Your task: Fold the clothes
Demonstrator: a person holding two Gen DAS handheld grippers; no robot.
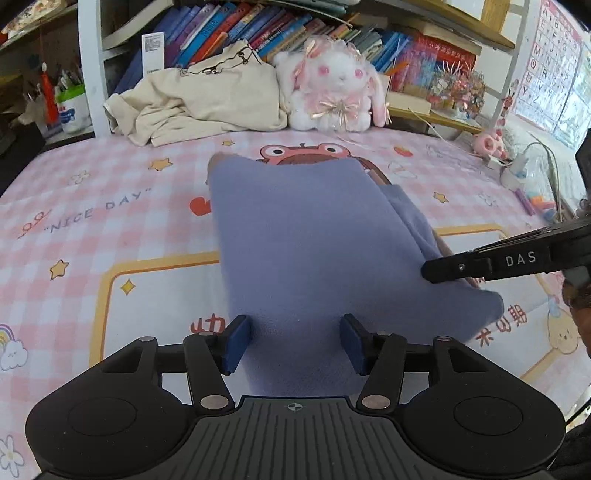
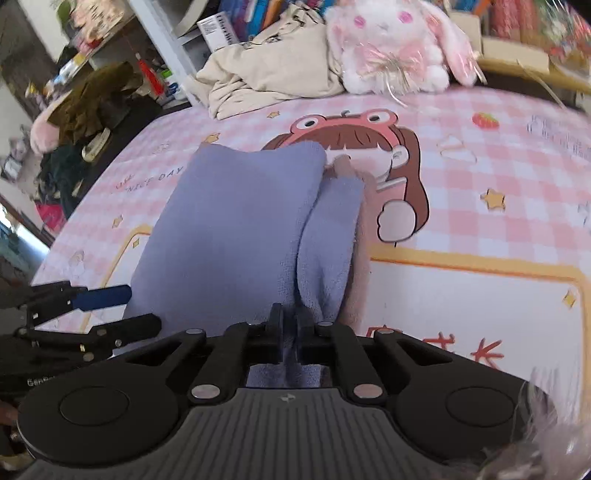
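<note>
1. We see the pink checked sheet (image 1: 110, 206) covering the whole work surface, printed with stars, a cartoon girl in a frog hat and the words "NICE DAY".
2. Behind it stands a bookshelf (image 1: 258, 26) packed with coloured books, closing off the far side.
3. In the middle of the sheet lies the lavender fleece garment (image 1: 306, 240), folded into a long panel running from near us toward the cartoon; a narrower fold lies along its right edge, with a pale pink layer showing beneath it in the right wrist view.
4. A crumpled beige garment (image 1: 199, 96) is heaped at the far edge against the shelf, well apart from the lavender one.
5. Just beside it sits a white and pink plush rabbit (image 1: 332, 85).
6. Nothing lies between us and the lavender garment.
7. Our left gripper (image 1: 294, 341) has its jaws spread about halfway, the blue pads standing either side of the near part of the garment without pressing it.
8. Our right gripper (image 2: 290, 325) has its jaws pressed together, pinching the garment's near right edge.
</note>
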